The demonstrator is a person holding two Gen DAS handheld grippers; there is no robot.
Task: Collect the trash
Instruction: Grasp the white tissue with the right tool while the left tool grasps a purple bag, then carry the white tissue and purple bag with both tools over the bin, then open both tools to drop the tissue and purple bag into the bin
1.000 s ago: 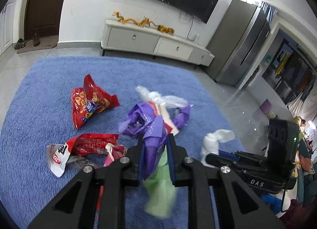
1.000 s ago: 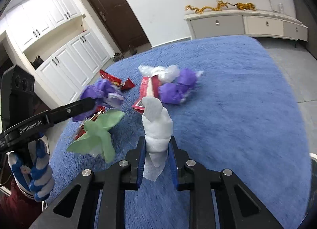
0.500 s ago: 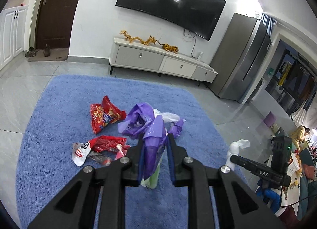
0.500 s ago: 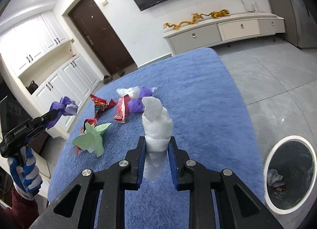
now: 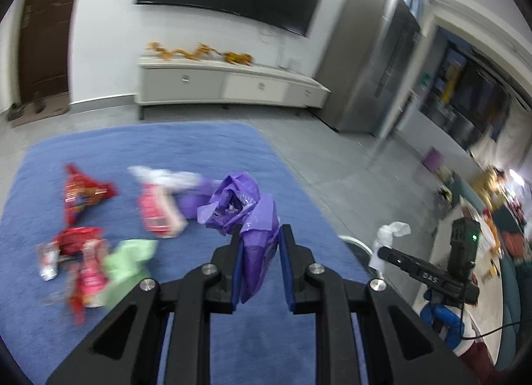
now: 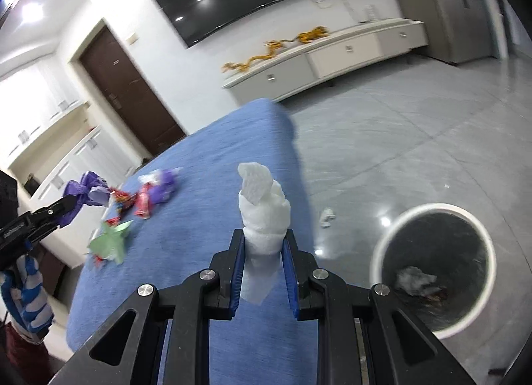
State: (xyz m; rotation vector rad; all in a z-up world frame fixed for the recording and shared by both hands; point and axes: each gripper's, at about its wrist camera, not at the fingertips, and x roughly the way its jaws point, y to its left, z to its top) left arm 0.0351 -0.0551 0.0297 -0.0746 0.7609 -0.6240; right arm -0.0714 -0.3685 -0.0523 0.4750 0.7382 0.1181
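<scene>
Now, line by line:
Left gripper [image 5: 260,245]: fingers pinch a purple bag [image 5: 247,215], which bunches up above the fingertips and hangs down between them.
Right gripper [image 6: 264,248]: fingers clamp a white tissue wad [image 6: 264,215] that stands upright out of the tips, a loose flap trailing below between them.
Bin [image 6: 432,215]: white-rimmed, dark inside, on the grey floor just right of the right fingers; some crumpled trash [image 6: 415,280] lies in its bottom.
Rug [image 5: 166,145]: blue, beneath and ahead of both grippers.
Green bag [image 5: 128,265]: on the rug, left of the left fingers, beside blurred red wrappers [image 5: 78,242].
Red packet [image 5: 83,195]: farther ahead and left of the left fingers.
Pink-and-white pile [image 5: 159,205]: ahead-left, near the purple bag's top.
Stray scrap [image 6: 326,217]: white, on the floor between the rug edge and the bin.
Right gripper from the left view: off to the right, its tissue poking up.
</scene>
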